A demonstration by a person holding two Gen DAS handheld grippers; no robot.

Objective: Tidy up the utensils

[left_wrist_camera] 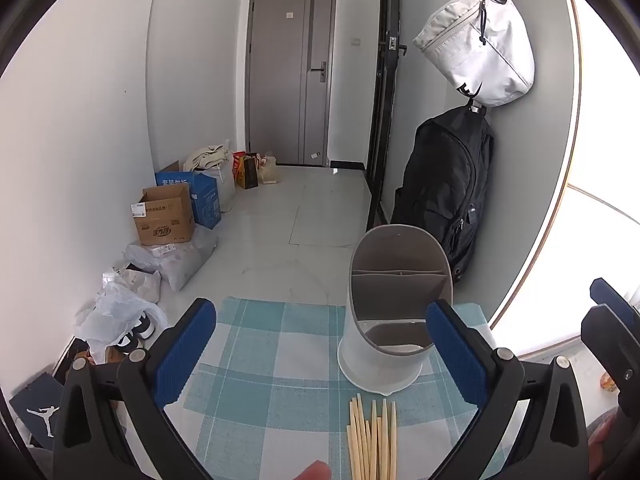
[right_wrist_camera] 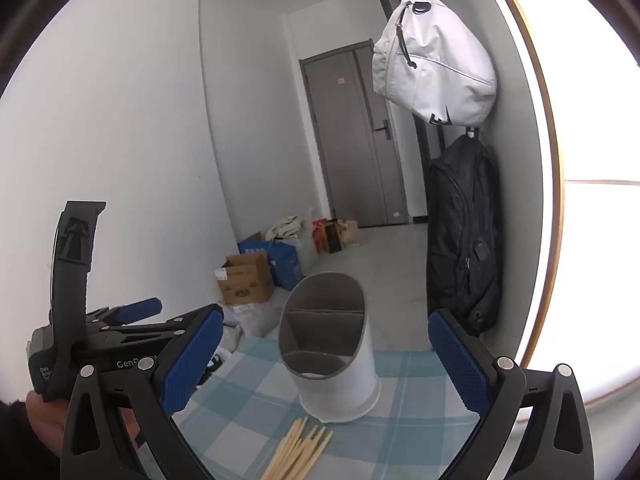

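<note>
Here I hold my left gripper (left_wrist_camera: pixel 320 344) and right gripper (right_wrist_camera: pixel 326 354) spread wide and empty above the bamboo chopsticks (left_wrist_camera: pixel 373 440) lying just before the white utensil holder (left_wrist_camera: pixel 394 304) on the checked tablecloth (left_wrist_camera: pixel 260 360).

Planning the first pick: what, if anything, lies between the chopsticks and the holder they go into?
Nothing visible: only bare checked tablecloth separates the chopsticks from the holder, whose compartments look empty.
</note>
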